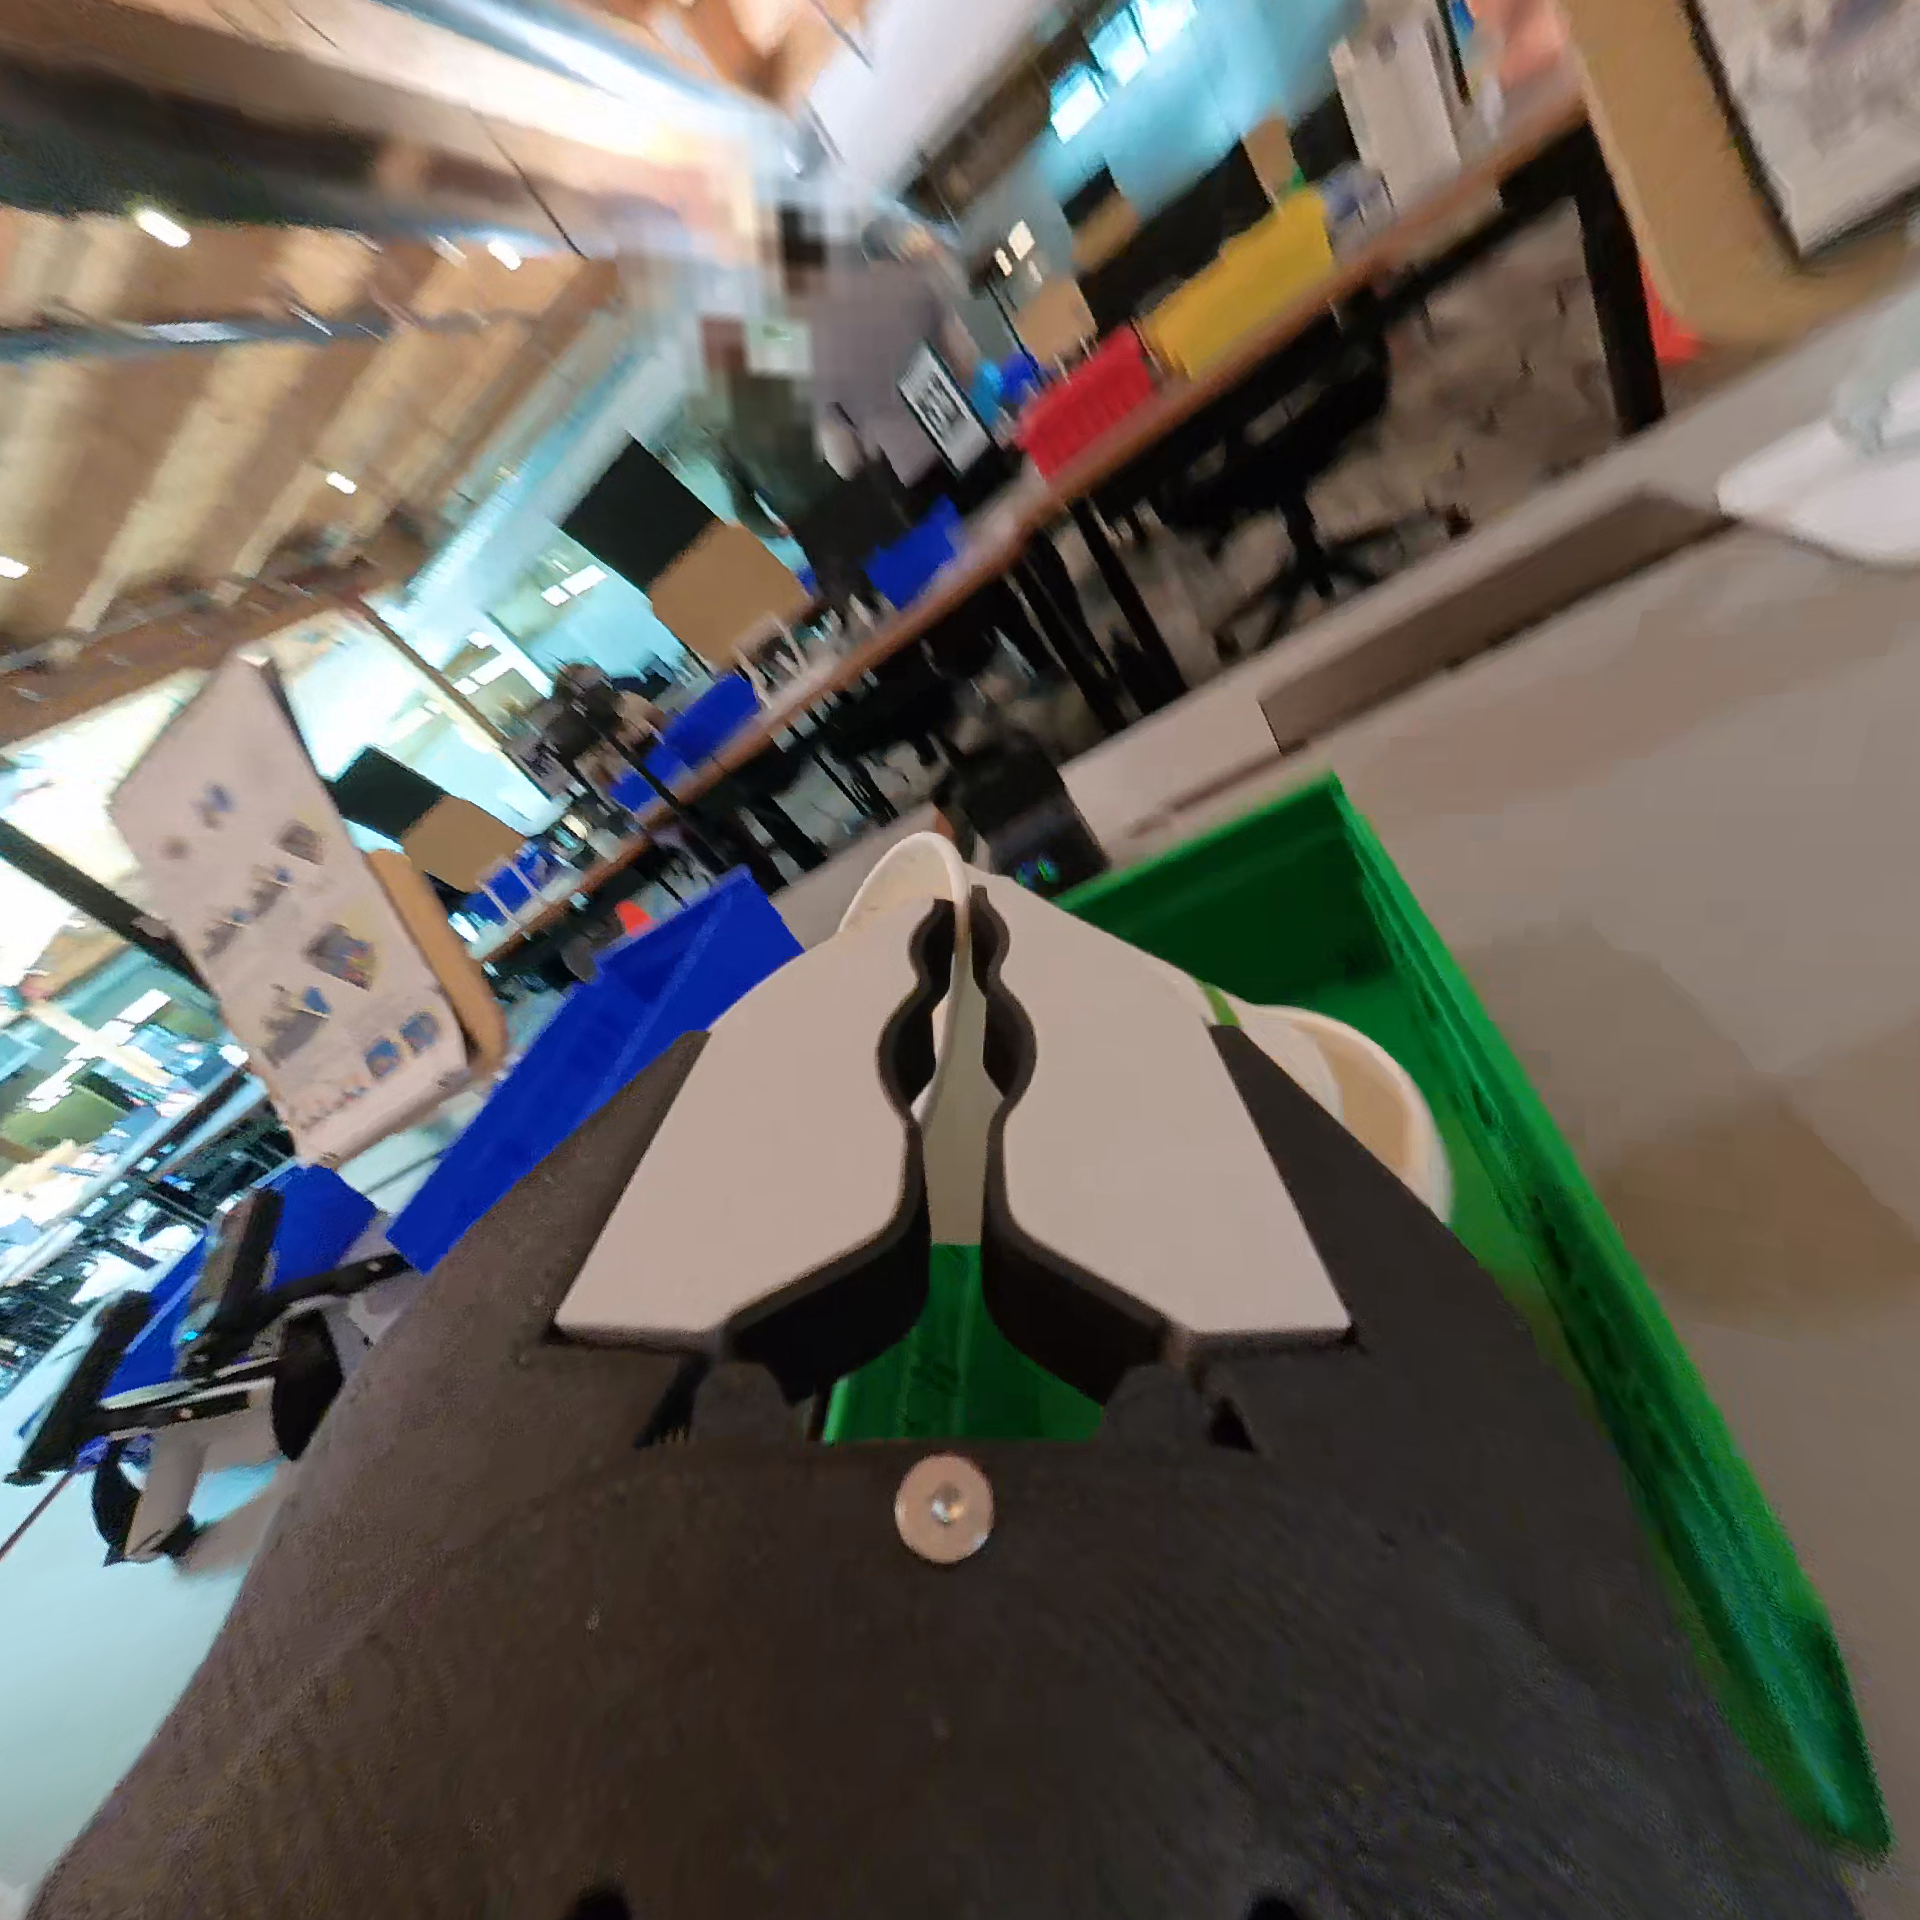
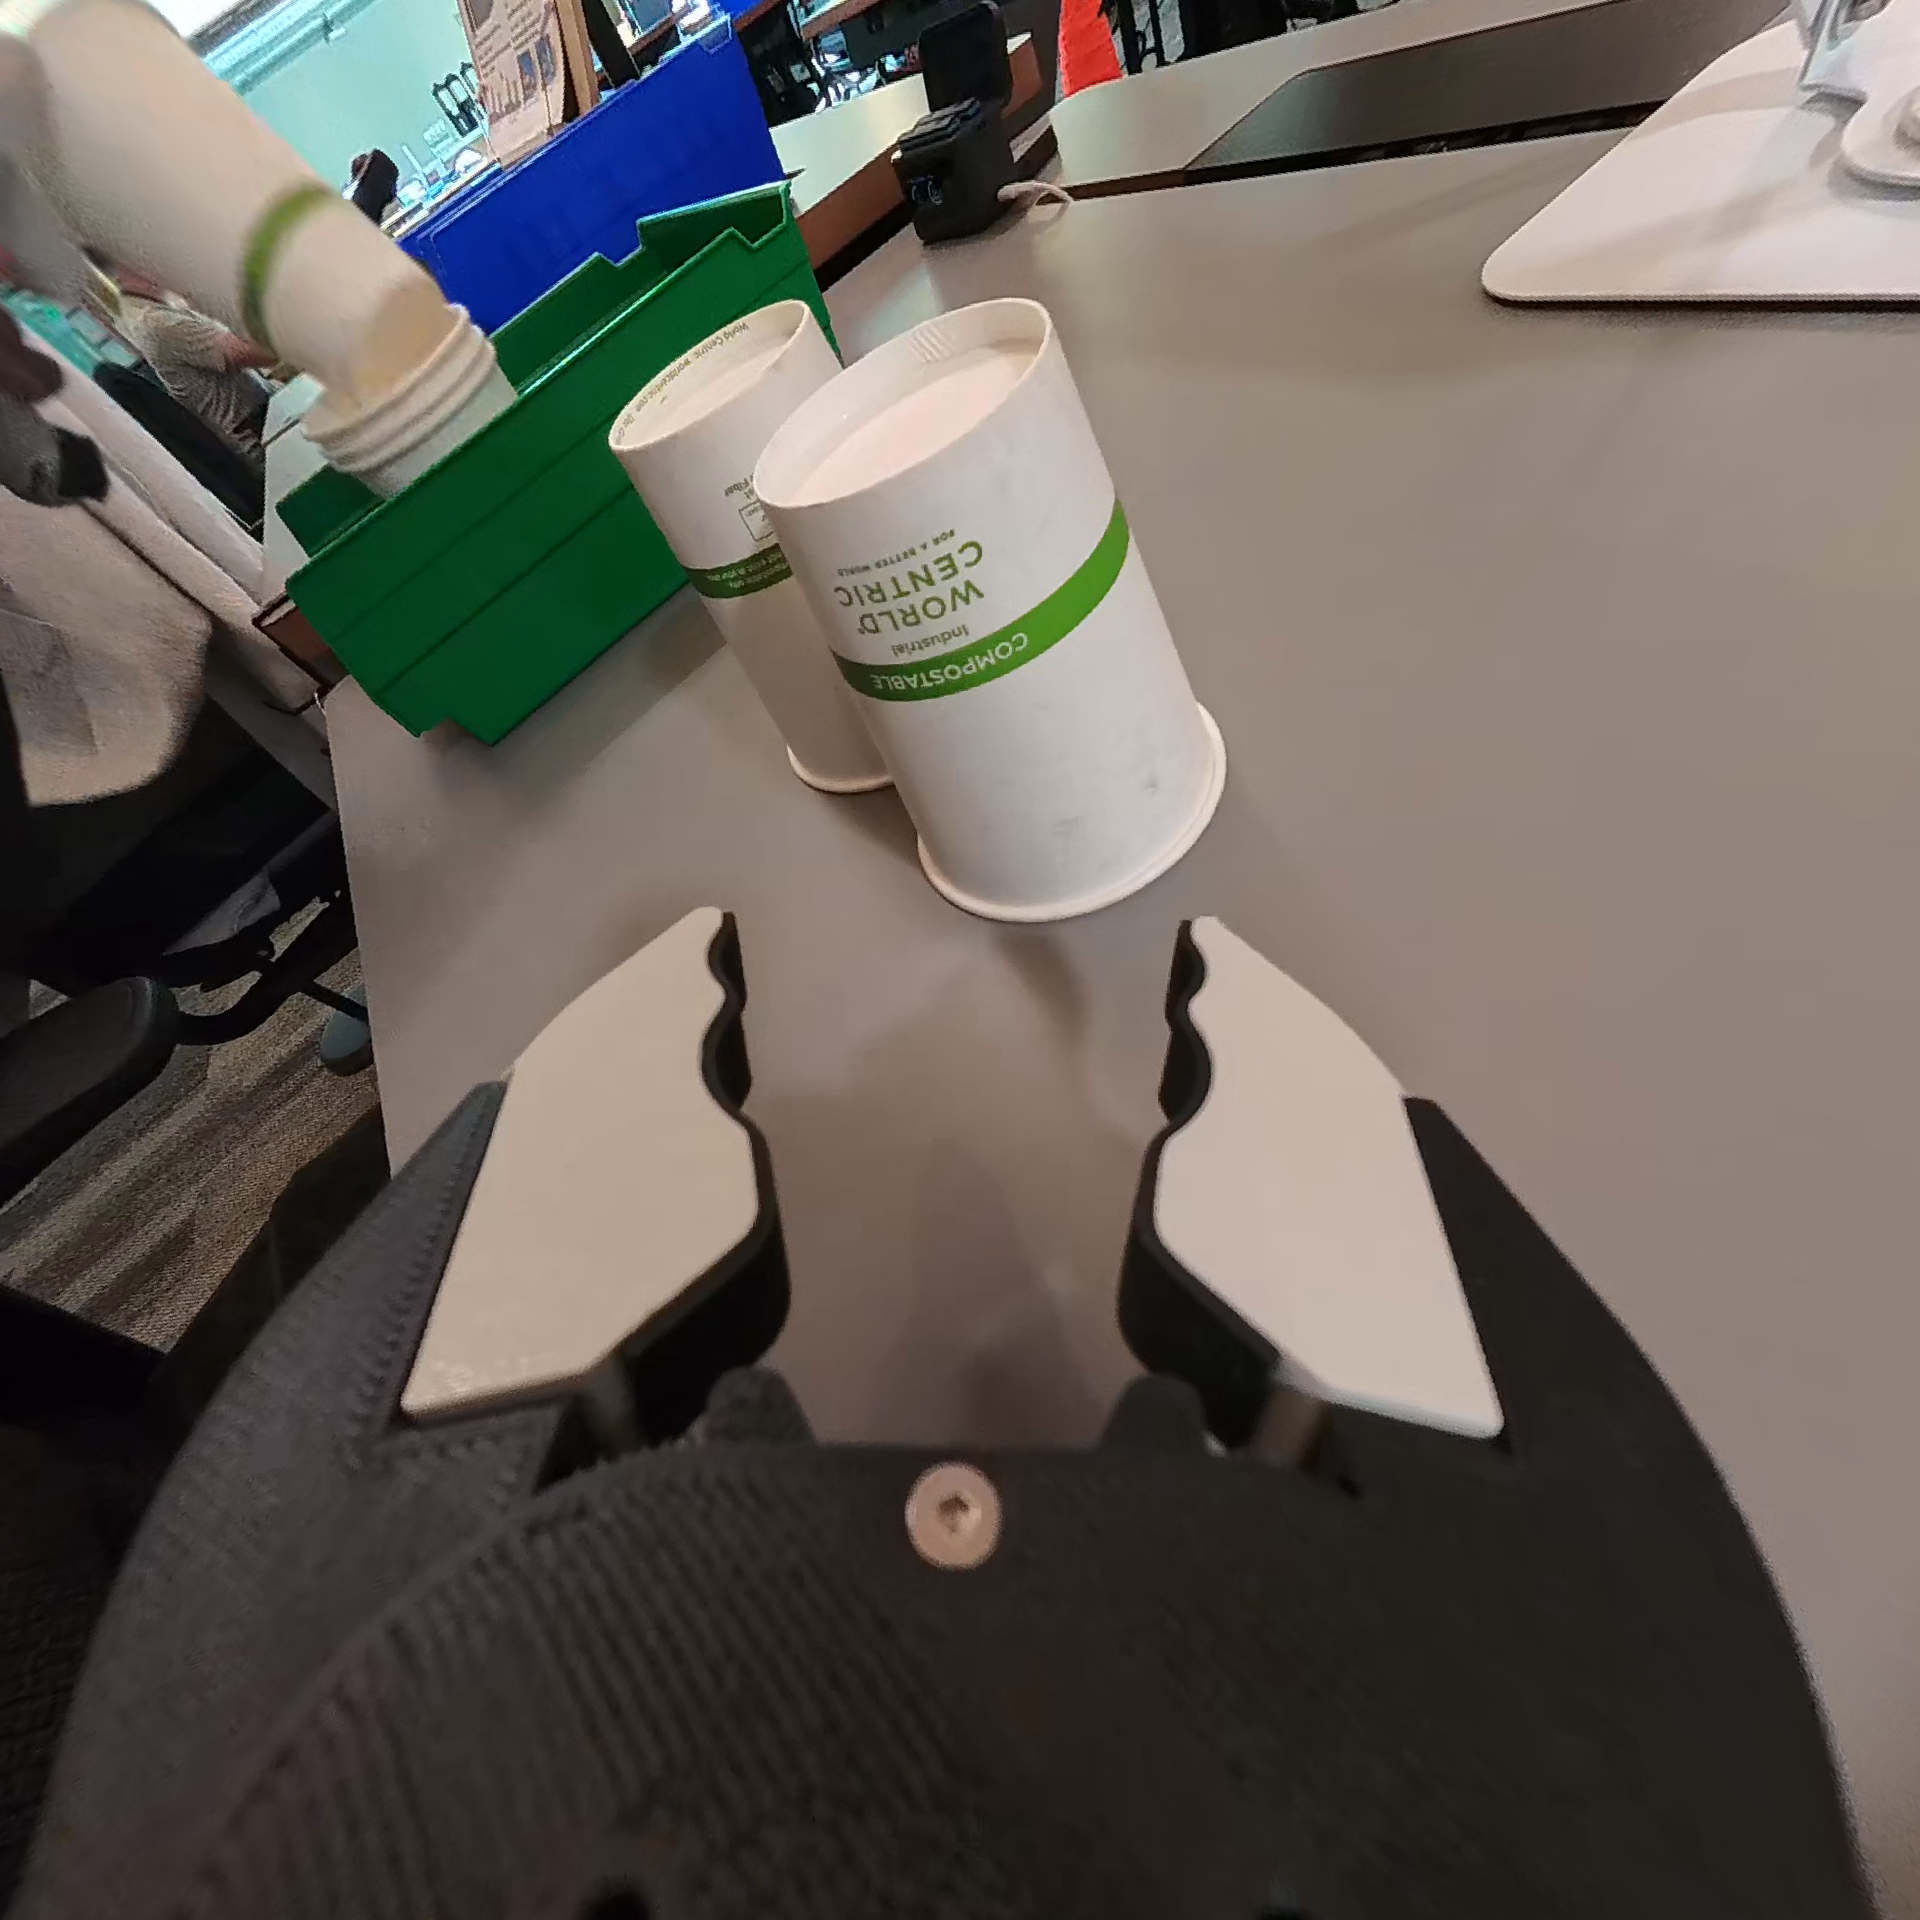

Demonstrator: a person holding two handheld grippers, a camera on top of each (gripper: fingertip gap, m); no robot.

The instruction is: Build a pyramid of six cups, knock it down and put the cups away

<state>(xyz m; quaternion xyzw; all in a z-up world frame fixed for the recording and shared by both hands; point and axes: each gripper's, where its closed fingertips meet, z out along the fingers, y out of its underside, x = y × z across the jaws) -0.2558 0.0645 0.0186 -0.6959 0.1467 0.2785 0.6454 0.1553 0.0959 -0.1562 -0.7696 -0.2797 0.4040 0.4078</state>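
Observation:
My left gripper is shut on the wall of a white paper cup, held over a green bin. In the right wrist view this cup, with its green band, is tilted and its base end meets a stack of cups standing in the green bin. The stack also shows in the left wrist view. My right gripper is open and empty, low over the grey table. Two upside-down white cups stand just ahead of it, the nearer and the farther, touching each other.
A blue bin stands behind the green one and also shows in the left wrist view. A small black device sits at the table's far edge. A white tray lies at far right. A chair stands left of the table.

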